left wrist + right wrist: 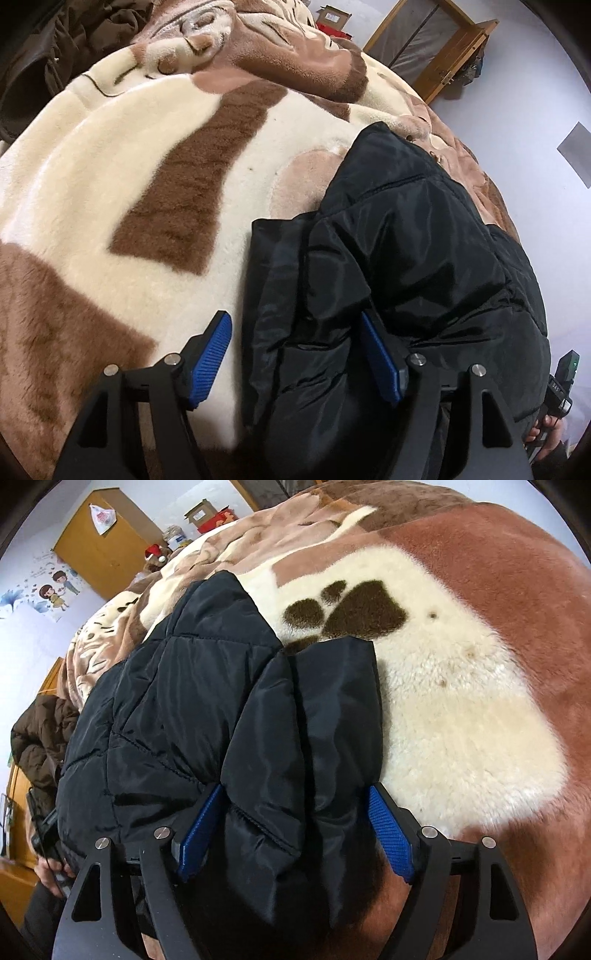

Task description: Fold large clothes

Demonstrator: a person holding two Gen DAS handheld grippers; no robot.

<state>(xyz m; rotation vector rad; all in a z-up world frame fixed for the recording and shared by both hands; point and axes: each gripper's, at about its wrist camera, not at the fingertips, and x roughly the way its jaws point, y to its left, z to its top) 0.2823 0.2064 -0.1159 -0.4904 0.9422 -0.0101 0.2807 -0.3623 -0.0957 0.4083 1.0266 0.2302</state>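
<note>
A black puffer jacket (406, 240) lies partly folded on a plush brown and cream blanket (129, 166). My left gripper (295, 354) is open, its blue-padded fingers (212, 354) straddling the jacket's left edge near me, with one finger on the blanket and the other over the jacket. In the right wrist view the same jacket (184, 701) fills the left and middle, with a folded panel (325, 709) on its right side. My right gripper (295, 834) is open, its fingers (391, 838) standing on either side of that panel's near end.
A dark brown jacket (44, 55) lies at the far left of the bed, and shows in the right wrist view (37, 731). The blanket (461, 701) spreads wide to the right. Wooden furniture (436, 48), boxes (207, 513) and a wooden door (99, 550) stand beyond the bed.
</note>
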